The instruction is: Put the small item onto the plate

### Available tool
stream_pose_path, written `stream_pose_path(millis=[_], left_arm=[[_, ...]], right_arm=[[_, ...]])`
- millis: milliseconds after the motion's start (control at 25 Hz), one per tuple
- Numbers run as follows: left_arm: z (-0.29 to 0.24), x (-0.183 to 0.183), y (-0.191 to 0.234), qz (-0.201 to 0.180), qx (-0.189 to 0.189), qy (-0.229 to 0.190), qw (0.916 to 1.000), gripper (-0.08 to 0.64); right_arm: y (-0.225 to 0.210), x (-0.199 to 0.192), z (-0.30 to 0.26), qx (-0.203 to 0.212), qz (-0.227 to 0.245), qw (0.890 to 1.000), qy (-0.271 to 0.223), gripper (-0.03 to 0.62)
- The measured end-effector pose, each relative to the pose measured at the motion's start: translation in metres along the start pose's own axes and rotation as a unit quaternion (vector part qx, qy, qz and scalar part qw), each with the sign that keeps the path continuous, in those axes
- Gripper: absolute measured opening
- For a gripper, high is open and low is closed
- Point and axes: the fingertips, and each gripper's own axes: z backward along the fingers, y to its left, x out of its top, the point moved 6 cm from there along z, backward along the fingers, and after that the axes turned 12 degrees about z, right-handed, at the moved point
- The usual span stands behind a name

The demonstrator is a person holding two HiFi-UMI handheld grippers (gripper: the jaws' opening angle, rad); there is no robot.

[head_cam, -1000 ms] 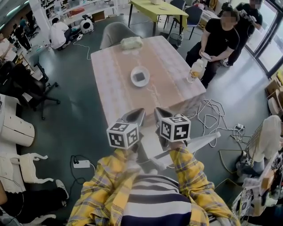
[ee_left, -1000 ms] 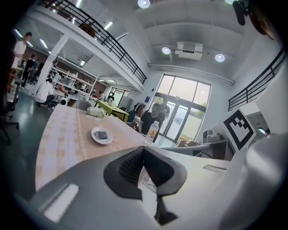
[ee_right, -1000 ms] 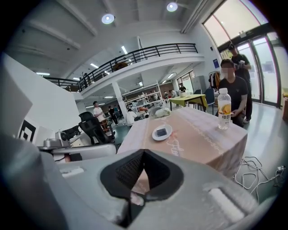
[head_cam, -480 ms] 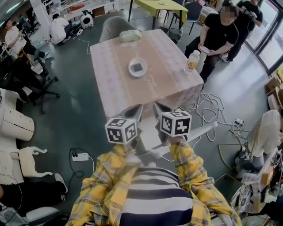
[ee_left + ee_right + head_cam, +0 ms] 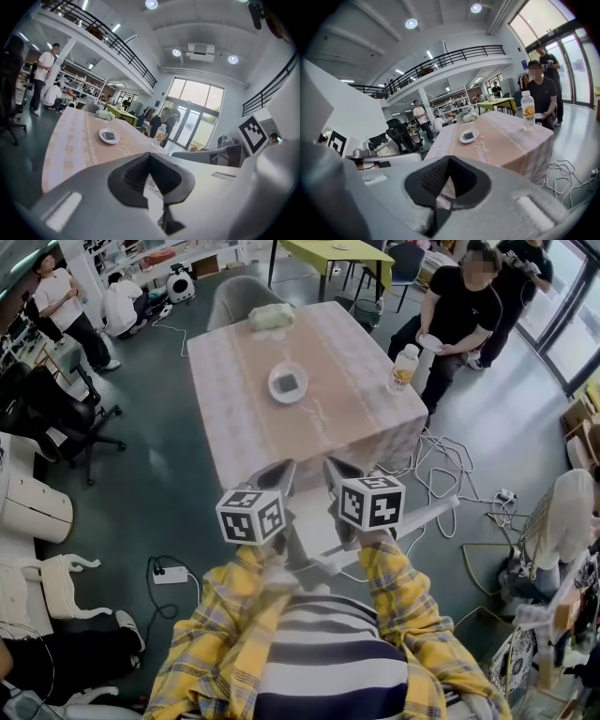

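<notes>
A white plate [image 5: 287, 383] lies mid-table on the pink cloth, and a small dark item [image 5: 289, 383] rests on it. Both grippers hang well short of the table's near edge, over the floor. My left gripper [image 5: 275, 476] is shut with nothing in it, and my right gripper [image 5: 338, 473] beside it is shut and empty too. In the left gripper view the shut left gripper [image 5: 150, 157] points toward the plate [image 5: 104, 138] far ahead. The right gripper view shows the closed right gripper [image 5: 449, 162] and the distant plate [image 5: 464, 139].
A bottle of orange drink [image 5: 404, 368] stands at the table's right edge, and a pale bundle [image 5: 272, 318] lies at its far end. A seated person in black [image 5: 459, 310] is on the right. Cables [image 5: 459, 474], office chairs [image 5: 52, 413] and a grey chair [image 5: 239, 296] surround the table [image 5: 234, 427].
The table has shifted up and slightly left in the head view. Both grippers stay shut, side by side, in nearly the same place.
</notes>
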Motion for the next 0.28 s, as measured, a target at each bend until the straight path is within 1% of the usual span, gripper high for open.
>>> stream_pose_path(millis=[280], left_arm=[[0.0000,0.0030,0.0078,0.005,0.007,0.001,1.0000,-0.002]], right_arm=[[0.0009,0.0038,-0.0052,0.000,0.006,1.000,0.001,-0.003]])
